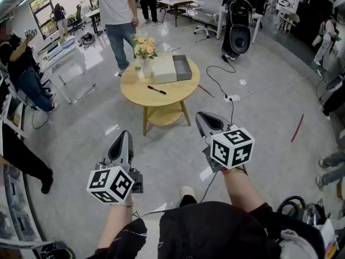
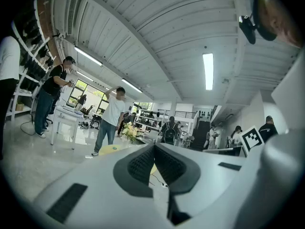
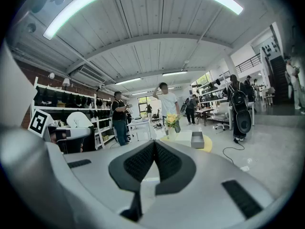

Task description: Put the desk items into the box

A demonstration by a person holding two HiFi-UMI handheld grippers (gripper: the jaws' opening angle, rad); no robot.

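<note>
A round yellow table [image 1: 178,90] stands some way ahead on the floor. On it lie a grey open box [image 1: 182,67], a white box lid [image 1: 164,69], a black pen [image 1: 157,90] and a vase of yellow flowers [image 1: 144,55]. My left gripper [image 1: 125,135] and right gripper [image 1: 201,117] hang side by side well short of the table, both shut and empty. In the left gripper view the pads meet at the left gripper [image 2: 154,147], with the flowers [image 2: 128,131] far beyond. From the right gripper [image 3: 155,143], shut, the grey box [image 3: 197,139] and flowers [image 3: 171,120] show ahead.
A person in a white shirt [image 1: 116,15] stands just behind the table. Another person [image 1: 19,63] stands at the left beside a white desk [image 1: 62,58]. A black bag [image 1: 237,31] stands at the back right, and a power strip with cable [image 1: 232,97] lies right of the table.
</note>
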